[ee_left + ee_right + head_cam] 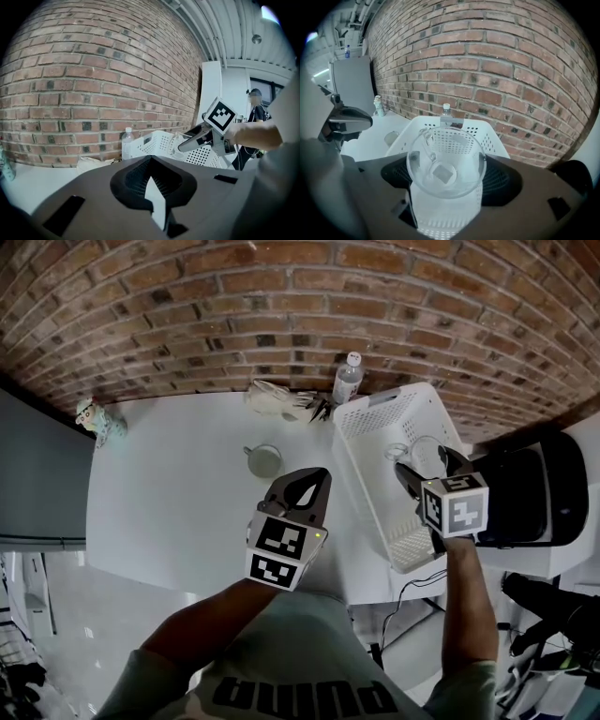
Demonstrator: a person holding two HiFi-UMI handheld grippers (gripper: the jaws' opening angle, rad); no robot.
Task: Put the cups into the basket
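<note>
Only readable text: big white "PUMA" print on my shirt (302, 697), upside down in the head view. Cube (281, 552) on my left gripper (309, 480) and cube (457, 504) on my right gripper (424, 461) show black-and-white square code markers, no letters. Bottle (347, 379) label is too small to read.

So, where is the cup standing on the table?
Head view: the cup stands mid-table, left of the basket, between the left gripper and the crumpled white bundle.

In the head view the right gripper (420, 460) covers most of its cup (445, 159) and part of the basket (375, 418). The heap (277, 399) beside the bottle (347, 379) is too small to identify.
</note>
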